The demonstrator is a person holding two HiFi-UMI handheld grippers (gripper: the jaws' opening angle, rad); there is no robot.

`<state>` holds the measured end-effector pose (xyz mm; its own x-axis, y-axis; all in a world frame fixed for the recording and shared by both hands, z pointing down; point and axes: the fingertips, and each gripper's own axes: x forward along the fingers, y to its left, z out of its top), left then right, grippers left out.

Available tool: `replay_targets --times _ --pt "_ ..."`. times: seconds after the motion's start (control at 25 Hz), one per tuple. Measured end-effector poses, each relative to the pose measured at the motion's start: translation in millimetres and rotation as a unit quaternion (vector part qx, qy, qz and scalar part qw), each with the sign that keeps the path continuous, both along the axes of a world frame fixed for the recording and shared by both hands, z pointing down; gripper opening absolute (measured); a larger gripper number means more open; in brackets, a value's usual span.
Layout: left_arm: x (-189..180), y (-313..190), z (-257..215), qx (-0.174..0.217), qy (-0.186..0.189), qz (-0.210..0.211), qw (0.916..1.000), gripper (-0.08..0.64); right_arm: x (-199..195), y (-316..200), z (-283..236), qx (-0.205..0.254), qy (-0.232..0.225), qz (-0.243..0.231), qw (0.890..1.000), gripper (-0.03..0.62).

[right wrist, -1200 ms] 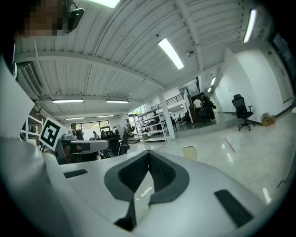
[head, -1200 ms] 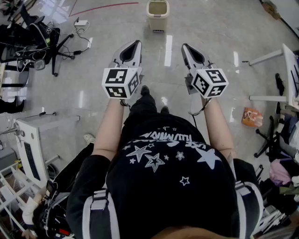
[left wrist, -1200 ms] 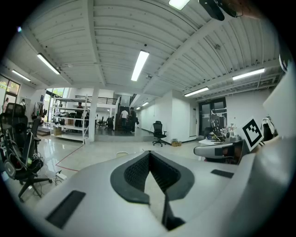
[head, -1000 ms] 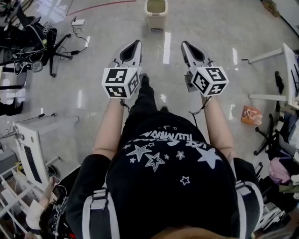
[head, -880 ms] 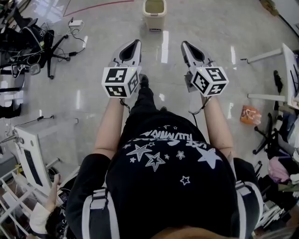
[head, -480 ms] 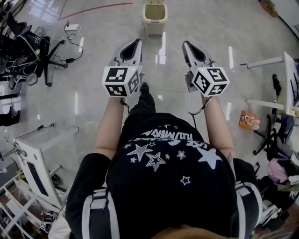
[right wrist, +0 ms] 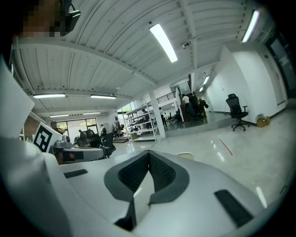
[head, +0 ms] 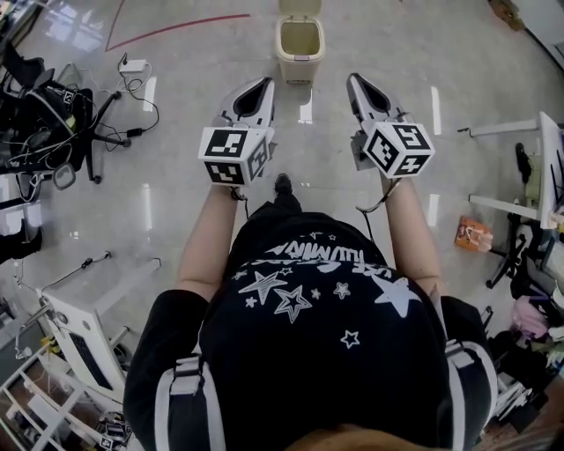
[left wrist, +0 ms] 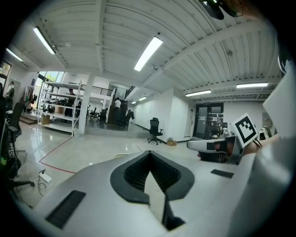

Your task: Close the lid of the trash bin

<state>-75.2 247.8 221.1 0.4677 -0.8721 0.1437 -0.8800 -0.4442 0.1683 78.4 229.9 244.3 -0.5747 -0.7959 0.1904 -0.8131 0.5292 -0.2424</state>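
The beige trash bin point(head: 300, 69) is seen open on the floor ahead of both grippers, its raised lid cut off by the view's top edge. The fingers of the left gripper point(head: 263, 82) and right gripper point(head: 354, 77) are pressed together, with nothing held.

Glossy floor point(head: 176, 114), plastic trash bin point(head: 300, 70)

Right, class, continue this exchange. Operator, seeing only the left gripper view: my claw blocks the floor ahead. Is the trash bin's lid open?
Observer: Yes. The head view shows the trash bin with its inside exposed and the lid raised at the far edge.
Operator: Is either claw touching it?
Observer: No. It stands on the floor ahead, apart from the left claw and the right claw.
Operator: Is the right claw holding anything?
Observer: No. The right gripper view shows its jaws together, nothing between them.
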Motion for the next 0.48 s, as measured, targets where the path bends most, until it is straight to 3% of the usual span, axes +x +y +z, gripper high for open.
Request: replay_targets --times 0.48 --pt "-36 -54 4 -0.009 0.019 0.017 0.9996 0.011 -38 -57 3 -0.012 0.003 0.025 1.0 0.005"
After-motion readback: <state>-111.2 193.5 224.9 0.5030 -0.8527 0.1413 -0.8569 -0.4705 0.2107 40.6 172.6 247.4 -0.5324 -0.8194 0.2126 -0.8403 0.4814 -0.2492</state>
